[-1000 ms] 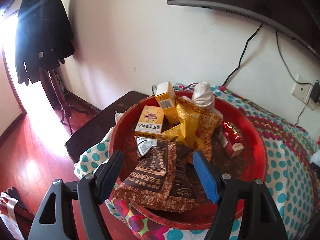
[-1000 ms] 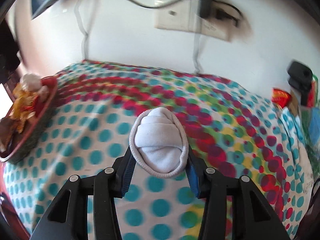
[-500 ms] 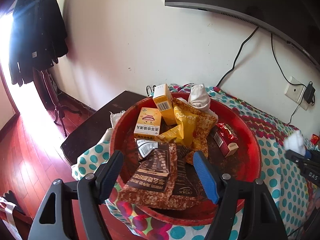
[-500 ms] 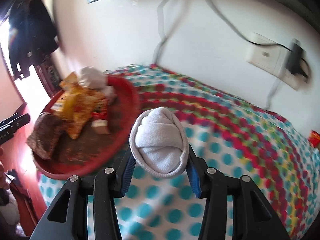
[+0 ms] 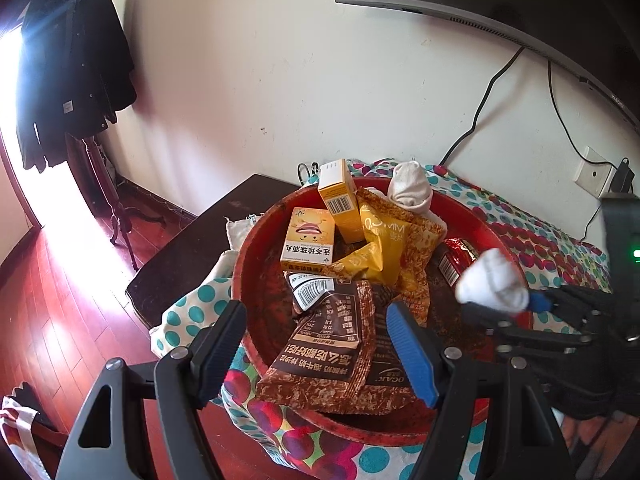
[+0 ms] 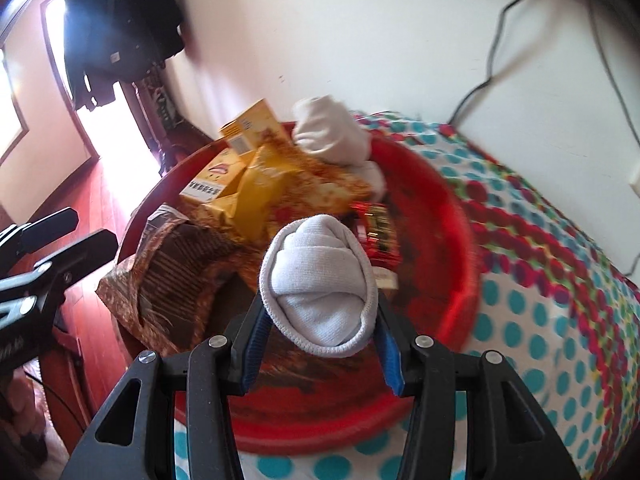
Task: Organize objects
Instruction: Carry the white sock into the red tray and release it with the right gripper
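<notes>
right gripper (image 6: pixel 320 344): clamped on a rolled white sock (image 6: pixel 319 290) held between its blue pads; it hung over the red basin (image 6: pixel 460 248), toward the basin's 4 o'clock side in the left wrist view
left gripper (image 5: pixel 320 344): jaws wide apart, gripping nothing; it hung over the basin's 6 o'clock rim, above a brown snack packet (image 5: pixel 324 344)
basin contents: a second rolled sock (image 5: pixel 410 186) at 12 o'clock; an upright orange box (image 5: pixel 340 200) at 11 o'clock; a yellow box with a face (image 5: pixel 308 242) at 10 o'clock; a yellow pouch (image 5: pixel 380 248) near the middle; a red packet (image 5: pixel 454 258) at 3 o'clock
support: the basin sat on a polka-dot cloth (image 6: pixel 552 320)
backdrop: a dark coat (image 5: pixel 68 68) hung at 9 o'clock
</notes>
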### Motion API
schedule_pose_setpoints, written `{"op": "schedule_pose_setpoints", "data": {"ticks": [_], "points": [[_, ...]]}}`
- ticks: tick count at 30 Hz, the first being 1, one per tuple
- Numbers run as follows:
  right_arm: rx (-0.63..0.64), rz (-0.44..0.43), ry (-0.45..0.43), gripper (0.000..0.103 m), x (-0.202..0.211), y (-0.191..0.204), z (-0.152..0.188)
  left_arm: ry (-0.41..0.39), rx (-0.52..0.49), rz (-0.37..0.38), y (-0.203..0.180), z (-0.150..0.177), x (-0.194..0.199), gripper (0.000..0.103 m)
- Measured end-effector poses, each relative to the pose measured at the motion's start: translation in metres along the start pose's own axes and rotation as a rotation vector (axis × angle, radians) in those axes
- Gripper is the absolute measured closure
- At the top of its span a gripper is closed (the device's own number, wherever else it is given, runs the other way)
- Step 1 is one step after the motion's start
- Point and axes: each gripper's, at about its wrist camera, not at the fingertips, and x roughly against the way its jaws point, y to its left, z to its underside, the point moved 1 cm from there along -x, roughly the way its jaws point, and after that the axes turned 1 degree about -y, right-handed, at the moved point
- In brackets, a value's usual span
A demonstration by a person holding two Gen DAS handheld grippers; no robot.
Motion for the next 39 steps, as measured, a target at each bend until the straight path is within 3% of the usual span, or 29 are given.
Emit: {"op": "schedule_pose_setpoints", "data": {"ticks": [23,27,34,39], "points": [[0.060,0.027,0.075,0.054,-0.043,0.018,-0.004,0.044,0.055,0.006,0.010,0.003,-0.015,0.028],[0.061,0.029,0.057,0.040,-0.038,0.018,-0.006,0.040,0.059,0.005,0.011,0.003,-0.014,0.028],[0.059,0.036,0.048,0.033,-0.031,0.018,-0.007,0.038,0.047,0.004,0.008,0.003,-0.015,0.028],[0.029,0.039,0.026,0.004,-0.019,0.013,-0.005,0.035,0.039,0.000,0.006,0.003,-0.015,0.028]]}}
